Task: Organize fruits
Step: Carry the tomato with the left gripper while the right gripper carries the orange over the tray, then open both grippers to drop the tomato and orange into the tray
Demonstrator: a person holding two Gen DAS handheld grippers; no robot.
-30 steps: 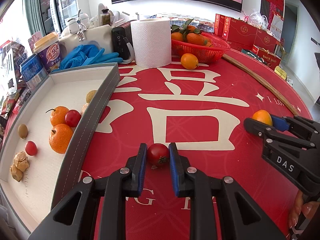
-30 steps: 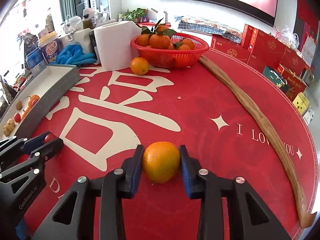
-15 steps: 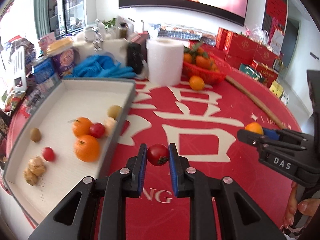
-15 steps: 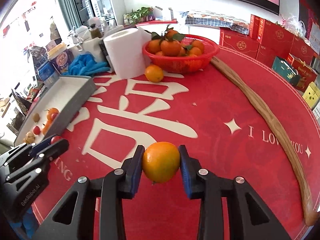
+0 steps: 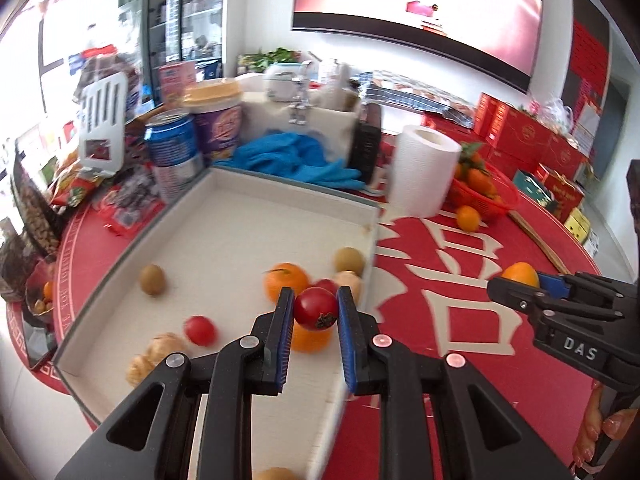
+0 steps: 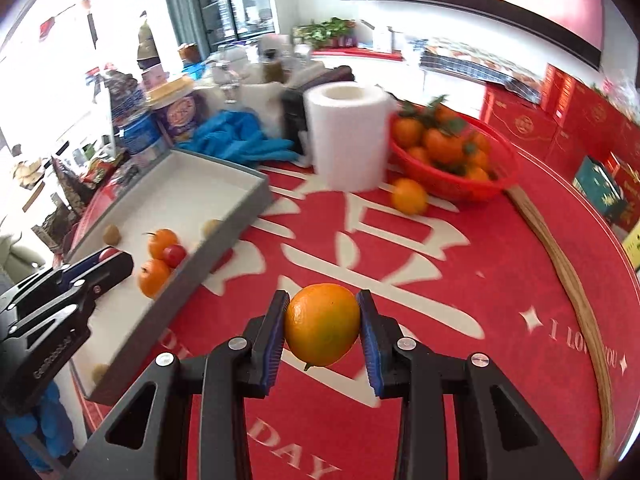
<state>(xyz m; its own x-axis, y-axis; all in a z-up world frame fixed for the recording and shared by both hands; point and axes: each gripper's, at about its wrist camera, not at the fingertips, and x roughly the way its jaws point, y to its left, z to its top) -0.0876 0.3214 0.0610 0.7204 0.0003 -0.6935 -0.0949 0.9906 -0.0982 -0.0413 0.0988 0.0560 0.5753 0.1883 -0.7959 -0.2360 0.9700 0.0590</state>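
My left gripper (image 5: pixel 314 312) is shut on a small red tomato (image 5: pixel 315 307) and holds it in the air over the right side of the grey-walled white tray (image 5: pixel 248 216). In the tray lie oranges (image 5: pixel 285 279), a red tomato (image 5: pixel 200 330), brown kiwi-like fruits (image 5: pixel 152 279) and ginger (image 5: pixel 158 354). My right gripper (image 6: pixel 322 326) is shut on an orange (image 6: pixel 322 325), lifted above the red tablecloth to the right of the tray (image 6: pixel 240 216). It also shows in the left wrist view (image 5: pixel 520 280).
A red basket of oranges (image 6: pixel 452 160) stands at the back, with a loose orange (image 6: pixel 409 196) in front of it. A white paper roll (image 6: pixel 346 136), blue gloves (image 6: pixel 236 140), cans and cups stand behind the tray. A long wooden stick (image 6: pixel 568 280) lies on the right.
Both grippers have risen from the table with their fruits. My left gripper has carried the tomato left, from over the cloth to over the tray. My right gripper has moved left towards the tray.
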